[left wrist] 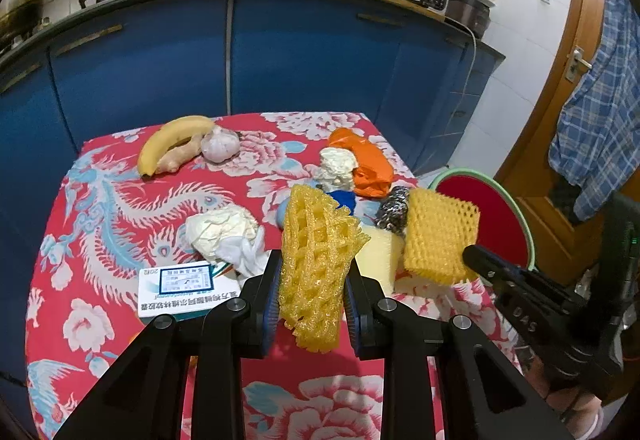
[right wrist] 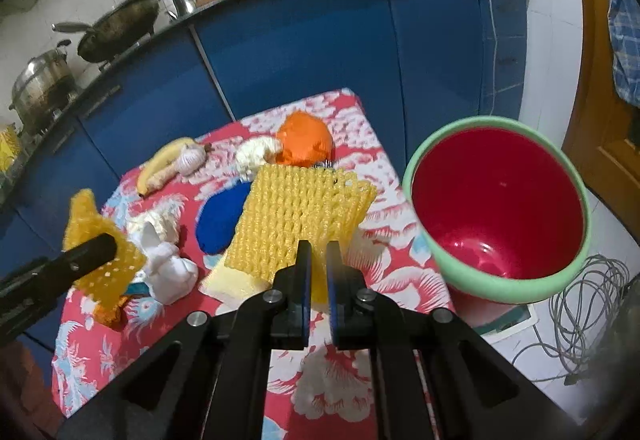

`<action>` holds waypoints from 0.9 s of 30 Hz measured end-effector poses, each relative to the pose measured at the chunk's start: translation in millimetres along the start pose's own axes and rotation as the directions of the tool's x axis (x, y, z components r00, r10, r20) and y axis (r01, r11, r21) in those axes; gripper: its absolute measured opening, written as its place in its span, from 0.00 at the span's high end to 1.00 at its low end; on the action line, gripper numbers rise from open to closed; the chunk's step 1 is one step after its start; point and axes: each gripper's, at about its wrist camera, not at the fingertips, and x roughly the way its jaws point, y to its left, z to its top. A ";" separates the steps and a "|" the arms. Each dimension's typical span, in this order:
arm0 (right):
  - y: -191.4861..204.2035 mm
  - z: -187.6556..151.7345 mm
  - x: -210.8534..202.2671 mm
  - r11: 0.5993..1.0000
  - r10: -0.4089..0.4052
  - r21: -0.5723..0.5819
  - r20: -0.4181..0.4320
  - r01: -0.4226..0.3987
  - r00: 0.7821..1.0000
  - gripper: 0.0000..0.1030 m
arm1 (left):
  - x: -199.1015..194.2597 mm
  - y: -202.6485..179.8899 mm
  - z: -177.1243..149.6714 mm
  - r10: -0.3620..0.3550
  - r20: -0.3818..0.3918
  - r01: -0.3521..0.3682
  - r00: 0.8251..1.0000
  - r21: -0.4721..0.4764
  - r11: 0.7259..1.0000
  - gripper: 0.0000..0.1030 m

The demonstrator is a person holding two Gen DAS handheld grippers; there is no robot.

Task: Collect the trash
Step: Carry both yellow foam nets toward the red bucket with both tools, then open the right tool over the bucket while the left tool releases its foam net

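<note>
Here, in the left wrist view, your left gripper [left wrist: 310,292] is clamped on a yellow foam net [left wrist: 316,260], held upright above the near part of the tabletop [left wrist: 120,199]. Taking the bin [left wrist: 500,207] as landmark: it stands off the tabletop's right edge, red inside with a green rim. Just left of it your right gripper [left wrist: 470,256] pinches a second net [left wrist: 438,236]. Further left of the bin lie a steel scourer [left wrist: 394,209], an orange bag [left wrist: 368,163], a white foam lump [left wrist: 338,165], crumpled tissue [left wrist: 228,236] and a medicine box [left wrist: 180,290]. Well away from the bin, at the far left corner, sit a banana [left wrist: 172,143], ginger [left wrist: 180,155] and garlic [left wrist: 220,145].

In the right wrist view, your right gripper [right wrist: 316,260] is shut on the lower edge of the second net [right wrist: 300,215], lifted just left of the bin [right wrist: 496,207]. A blue lump [right wrist: 218,217] lies beyond it, and your left gripper [right wrist: 102,246] holds its net [right wrist: 100,260] far left of the bin.
</note>
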 end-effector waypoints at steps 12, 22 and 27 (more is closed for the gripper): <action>-43.9 25.7 -37.0 0.997 -0.076 0.031 0.069 0.074 0.995 0.91 | 4.2 -43.2 30.0 -0.078 -0.001 0.078 0.997 0.053 0.996 0.73; -98.0 38.9 -45.2 0.981 -0.177 0.095 0.087 0.168 0.980 0.91 | 19.3 -95.0 52.8 -0.152 -0.004 0.151 0.988 0.123 0.981 0.73; -128.7 39.6 -44.8 0.967 -0.231 0.134 0.082 0.218 0.970 0.91 | 39.6 -123.2 59.7 -0.186 -0.034 0.189 0.982 0.153 0.970 0.73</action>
